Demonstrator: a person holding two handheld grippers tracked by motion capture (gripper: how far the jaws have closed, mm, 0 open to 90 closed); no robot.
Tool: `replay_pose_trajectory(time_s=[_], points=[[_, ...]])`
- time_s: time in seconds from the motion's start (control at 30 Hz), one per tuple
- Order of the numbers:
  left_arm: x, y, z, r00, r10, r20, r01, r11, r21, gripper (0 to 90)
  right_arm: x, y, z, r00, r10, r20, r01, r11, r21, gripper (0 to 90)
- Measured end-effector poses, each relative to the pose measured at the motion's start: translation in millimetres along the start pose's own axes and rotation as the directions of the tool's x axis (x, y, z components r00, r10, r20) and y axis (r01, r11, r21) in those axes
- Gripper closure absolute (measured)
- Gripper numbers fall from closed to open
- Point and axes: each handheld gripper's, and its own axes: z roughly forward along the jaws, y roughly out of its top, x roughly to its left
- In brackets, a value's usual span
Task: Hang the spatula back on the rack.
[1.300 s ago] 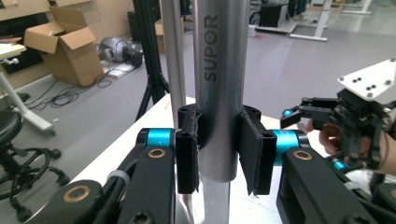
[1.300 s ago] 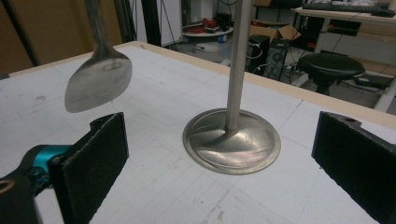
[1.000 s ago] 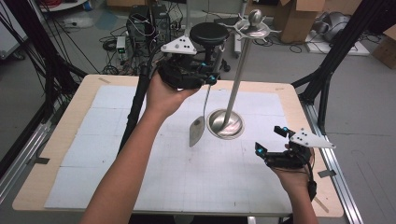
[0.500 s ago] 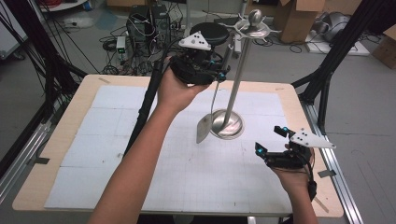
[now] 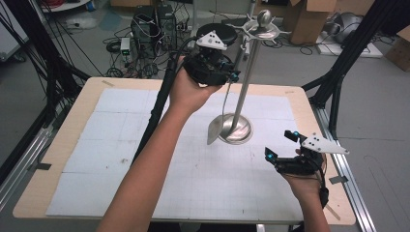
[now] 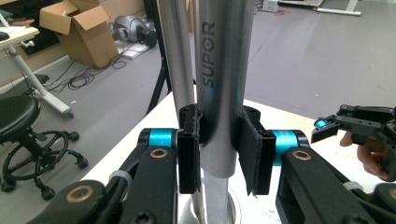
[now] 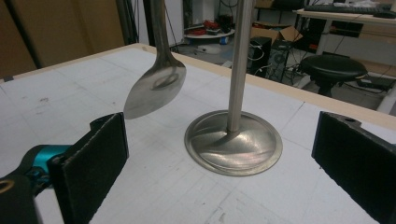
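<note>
A steel spoon (image 5: 215,129) hangs bowl-down above the table, with the word SUPOR on its handle (image 6: 223,70). My left gripper (image 5: 234,75) is shut on that handle, held high beside the pole of a steel utensil stand (image 5: 248,72). The stand has a round base (image 5: 241,133) and a hooked top (image 5: 263,26). In the left gripper view both pads (image 6: 189,154) press on the handle, with the stand's pole (image 6: 175,56) just behind it. My right gripper (image 5: 279,145) rests low at the table's front right, open and holding nothing. From there I see the spoon bowl (image 7: 156,88) beside the stand base (image 7: 233,142).
The white gridded mat (image 5: 145,159) covers the wooden table (image 5: 58,145). A black stool (image 7: 331,67) and cardboard boxes (image 6: 79,28) stand on the floor beyond the far edge. Dark frame legs (image 5: 338,82) rise at the table's right side.
My left gripper has carried the spoon to the right, closer to the stand's pole, and the bowl now hangs at the edge of the base. The right gripper has stayed put.
</note>
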Motion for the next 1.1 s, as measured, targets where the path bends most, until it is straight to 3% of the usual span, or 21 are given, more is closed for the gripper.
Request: replay_pose_trajectory(time_s=[0.3, 0.53, 0.8, 1.1], points=[[0.5, 1.1, 5.8, 0.9999, -0.001, -0.012, 0.002, 0.9999, 0.015, 70.8, -0.8, -0.4, -0.5, 1.0000, 0.000, -0.001, 0.000, 1.000, 0.001, 2.5], [-4.3, 7.1, 8.7, 0.9987, 0.023, -0.045, -0.021, 0.9990, 0.039, 71.0, -1.1, -0.8, 0.1, 1.0000, 0.001, -0.002, -0.001, 1.000, -0.001, 2.5], [-10.8, 7.3, 16.3, 0.9956, 0.014, -0.093, -0.009, 0.9989, 0.046, 71.7, -0.7, -0.6, -0.5, 1.0000, 0.000, -0.005, 0.000, 1.000, -0.001, 2.5], [-8.4, 6.4, 17.1, 0.9942, 0.015, -0.106, -0.007, 0.9975, 0.070, 72.8, -2.2, -0.9, -1.5, 1.0000, 0.002, -0.004, -0.002, 1.000, -0.004, 2.5]])
